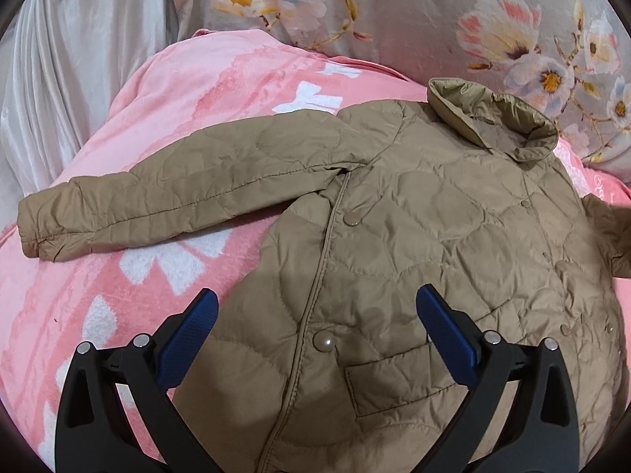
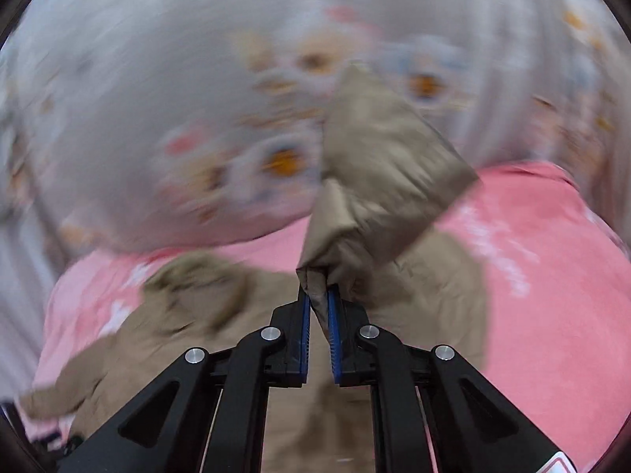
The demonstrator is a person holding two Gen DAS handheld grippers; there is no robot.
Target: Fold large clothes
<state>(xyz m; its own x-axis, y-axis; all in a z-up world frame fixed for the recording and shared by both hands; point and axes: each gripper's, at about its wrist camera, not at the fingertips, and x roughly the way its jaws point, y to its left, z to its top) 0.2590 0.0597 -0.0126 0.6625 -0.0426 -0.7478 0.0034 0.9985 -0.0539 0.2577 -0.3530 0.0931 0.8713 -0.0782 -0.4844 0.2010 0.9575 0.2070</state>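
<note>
The tan quilted jacket (image 1: 414, 236) lies front-up on the pink blanket (image 1: 177, 90), its left sleeve (image 1: 157, 201) stretched leftward, the left gripper (image 1: 315, 311) hanging spread over the near hem, the right gripper (image 2: 318, 295) pinched on the other sleeve (image 2: 378, 181).

The jacket (image 1: 414, 236) is tan, quilted, snap-fronted, lying front up on a pink blanket (image 1: 157, 90). One sleeve (image 1: 157, 201) extends flat sideways. The other sleeve (image 2: 378, 181) is raised.

Bare pink blanket (image 1: 118, 126) left of jacket (image 1: 414, 236), floral bedding (image 1: 414, 19) behind
</note>
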